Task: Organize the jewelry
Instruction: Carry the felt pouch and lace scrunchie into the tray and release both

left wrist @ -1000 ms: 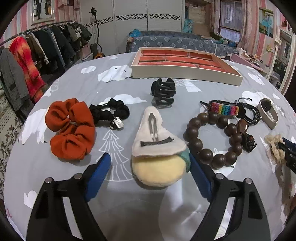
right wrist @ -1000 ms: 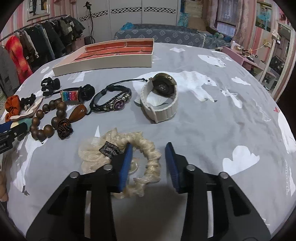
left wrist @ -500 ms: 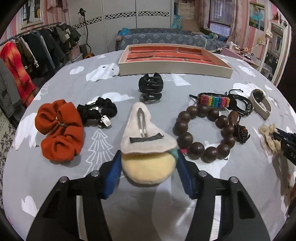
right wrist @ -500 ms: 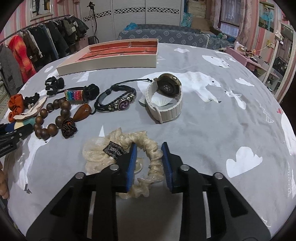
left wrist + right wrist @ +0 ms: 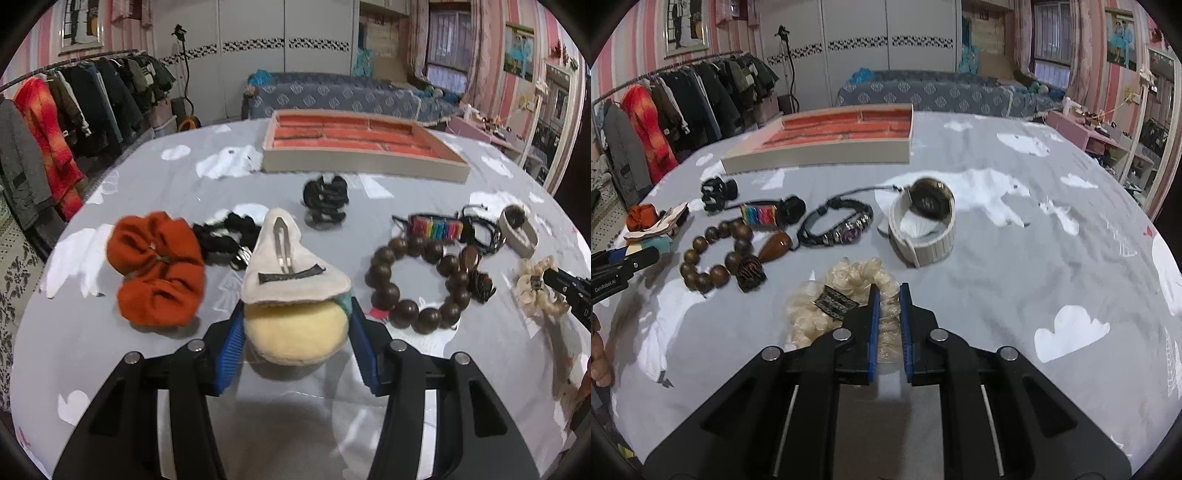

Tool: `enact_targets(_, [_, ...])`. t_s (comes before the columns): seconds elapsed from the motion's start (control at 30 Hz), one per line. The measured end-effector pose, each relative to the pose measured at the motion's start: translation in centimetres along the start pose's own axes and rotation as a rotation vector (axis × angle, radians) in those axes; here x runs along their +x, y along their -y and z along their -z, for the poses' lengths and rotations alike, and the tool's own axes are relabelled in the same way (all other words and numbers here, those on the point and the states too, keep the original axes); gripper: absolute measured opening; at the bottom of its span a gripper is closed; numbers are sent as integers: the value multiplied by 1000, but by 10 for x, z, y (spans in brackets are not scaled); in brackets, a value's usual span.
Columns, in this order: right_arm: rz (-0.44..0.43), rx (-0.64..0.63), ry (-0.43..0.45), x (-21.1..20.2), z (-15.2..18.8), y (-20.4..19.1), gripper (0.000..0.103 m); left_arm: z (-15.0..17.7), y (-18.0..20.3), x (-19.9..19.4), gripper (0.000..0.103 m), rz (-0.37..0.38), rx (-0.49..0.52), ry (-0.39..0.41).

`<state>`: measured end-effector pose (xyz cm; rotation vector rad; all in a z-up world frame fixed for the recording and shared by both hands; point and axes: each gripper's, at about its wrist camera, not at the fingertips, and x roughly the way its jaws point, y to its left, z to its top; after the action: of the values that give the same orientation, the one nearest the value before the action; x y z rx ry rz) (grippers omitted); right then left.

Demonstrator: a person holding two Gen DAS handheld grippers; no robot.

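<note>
The plush hair clip [image 5: 295, 291], cream on top and yellow below, lies on the grey surface [image 5: 155, 369] just in front of you, and your left claw [image 5: 295, 343] is closing on its yellow part; the blue pads [image 5: 231, 350] sit at both flanks of it and seem to touch already, so I judge the grip is almost made. Press only until the plush gives a little, because a soft body can slip or roll out if you squeeze it low and off-centre. On the other side, your right claw [image 5: 886, 325] is pressed nearly together and pinches a fold of the cream lace scrunchie [image 5: 846, 299], which lies in front of the white watch [image 5: 925, 230]. This fabric is thin, so check that a good fold is inside the pads, not only the edge. When you lift, go straight up first: the wooden bead bracelet [image 5: 417, 280] lies just beside the clip and the orange scrunchie [image 5: 159, 269] on its other side, and they could be dragged. The tray [image 5: 364, 162] with red compartments waits at the far side of the surface, well apart from both items.
</note>
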<state>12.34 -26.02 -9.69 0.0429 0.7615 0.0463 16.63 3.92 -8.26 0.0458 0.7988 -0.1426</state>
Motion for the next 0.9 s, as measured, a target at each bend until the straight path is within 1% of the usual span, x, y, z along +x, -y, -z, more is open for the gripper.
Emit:
enact_targets(0.1, [-6, 1, 35, -8, -10, 0, 11, -9, -1, -10, 52, 7, -2, 26])
enact_targets(0.23, [-16, 1, 76, -16, -35, 2, 11, -35, 2, -18, 52, 22, 7, 64])
enact_targets(0.43, [-31, -11, 156, -22, -95, 1, 11, -92, 11, -20, 52, 58, 43, 135])
enact_targets(0.47, [-35, -14, 169, -18, -111, 0, 11, -107, 13, -15, 52, 68, 44, 128])
enact_targets(0.53, [-39, -14, 183, -11, -131, -1, 11, -128, 14, -7, 53, 89, 37, 119])
enact_targets(0.57, [-34, -15, 193, -5, -144, -1, 11, -144, 16, 0, 53, 106, 37, 118])
enact_targets(0.67, [-22, -15, 217, 17, -183, -2, 11, -181, 20, 20, 53, 121, 38, 122])
enact_targets(0.73, [-20, -9, 222, 35, -206, -4, 11, -207, 24, 40, 53, 120, 41, 118])
enact_targets(0.83, [-3, -11, 212, 72, -247, -8, 11, -236, 28, 71, 53, 93, 43, 121])
enact_targets(0.9, [12, -14, 202, 93, -266, -9, 11, -256, 31, 98, 53, 85, 41, 106])
